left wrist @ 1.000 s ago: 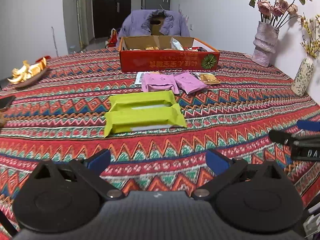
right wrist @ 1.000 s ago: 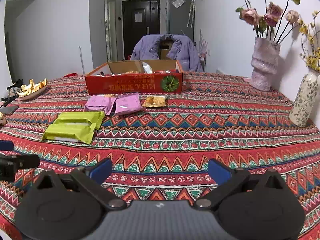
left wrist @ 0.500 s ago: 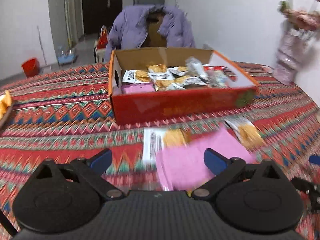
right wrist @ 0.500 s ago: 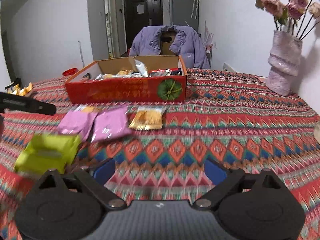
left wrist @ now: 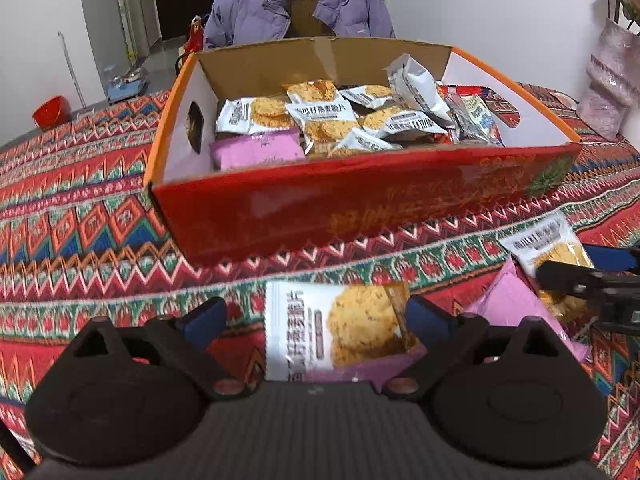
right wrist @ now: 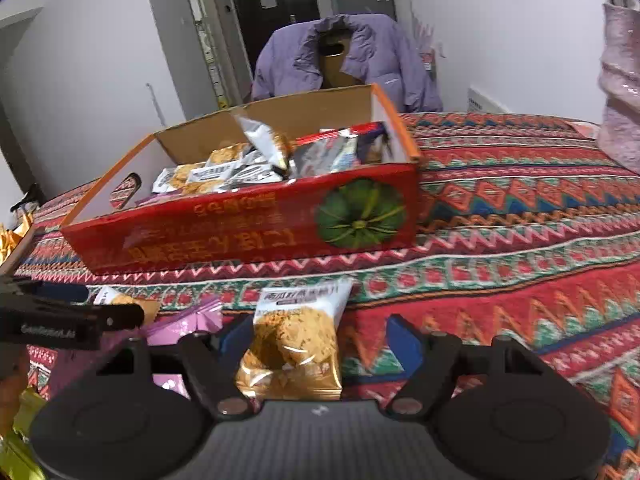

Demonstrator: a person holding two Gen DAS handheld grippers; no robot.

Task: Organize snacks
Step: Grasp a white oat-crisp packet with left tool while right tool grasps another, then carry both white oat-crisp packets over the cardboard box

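A red cardboard box (left wrist: 360, 208) holds several snack packets and stands on the patterned tablecloth; it also shows in the right wrist view (right wrist: 248, 228). My left gripper (left wrist: 316, 316) is open over a white oat-cookie packet (left wrist: 336, 328) that lies between its fingers, with a pink packet (left wrist: 516, 300) to the right. My right gripper (right wrist: 316, 332) is open around a second cookie packet (right wrist: 296, 340), in front of the box. Each gripper's fingertip shows at the edge of the other's view.
A purple jacket hangs on a chair (left wrist: 300, 0) behind the box. A pale vase (left wrist: 608, 80) stands at the right. Pink packets (right wrist: 188, 320) and a yellow-green packet (right wrist: 20, 440) lie left of the right gripper. A red bucket (left wrist: 50, 112) is on the floor.
Both grippers have moved forward toward the box and down to the table. Each now has a cookie packet between its open fingers. The yellow-green packets have dropped out of the left view.
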